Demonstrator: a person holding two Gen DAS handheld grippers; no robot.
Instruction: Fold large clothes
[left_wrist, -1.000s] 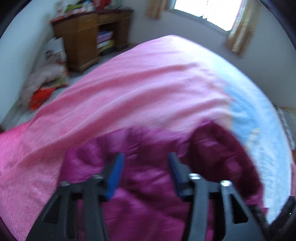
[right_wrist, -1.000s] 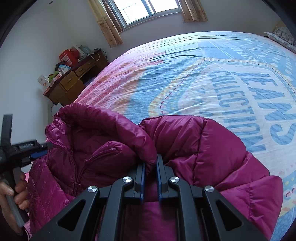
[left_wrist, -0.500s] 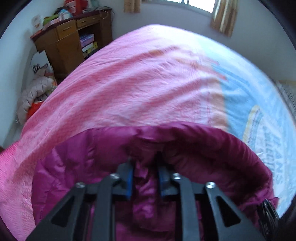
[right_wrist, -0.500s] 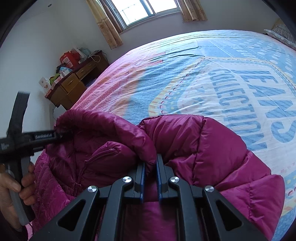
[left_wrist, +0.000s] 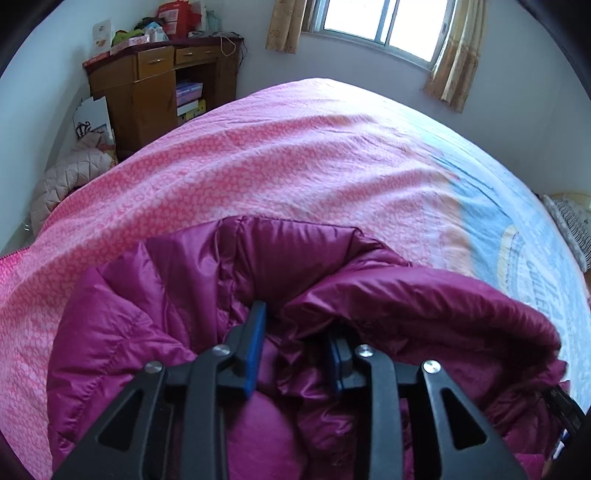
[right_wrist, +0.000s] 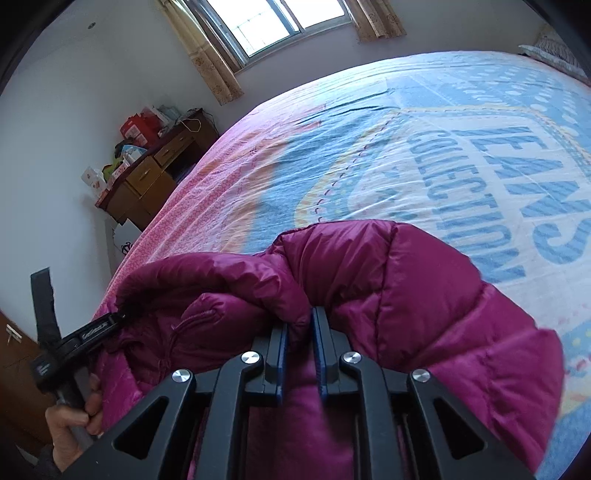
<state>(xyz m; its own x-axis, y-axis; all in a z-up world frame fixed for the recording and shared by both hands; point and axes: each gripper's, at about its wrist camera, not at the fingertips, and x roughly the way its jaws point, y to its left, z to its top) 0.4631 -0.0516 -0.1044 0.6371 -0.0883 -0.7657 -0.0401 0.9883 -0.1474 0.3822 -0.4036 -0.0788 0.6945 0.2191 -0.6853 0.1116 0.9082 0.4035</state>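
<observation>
A magenta puffer jacket (left_wrist: 155, 306) lies bunched at the near edge of the bed; it also shows in the right wrist view (right_wrist: 417, 295). My left gripper (left_wrist: 295, 332) has its blue-padded jaws closed on a fold of the jacket's collar edge, with fabric bunched between them. My right gripper (right_wrist: 300, 325) is shut on another fold of the jacket, near the collar. The left gripper body (right_wrist: 74, 339) shows at the left of the right wrist view, its tips buried in the jacket.
The bed (left_wrist: 295, 177) has a pink and blue printed cover (right_wrist: 461, 155). A wooden desk (left_wrist: 155, 85) with clutter stands at the far left, beside a pale quilted garment (left_wrist: 62, 181) on the floor. A window (right_wrist: 280, 22) with curtains is behind. A pillow (left_wrist: 569, 221) lies at the right.
My left gripper came down onto the jacket and closed from wide open onto a fold of it. My right gripper has kept its grip; the jacket has lifted slightly.
</observation>
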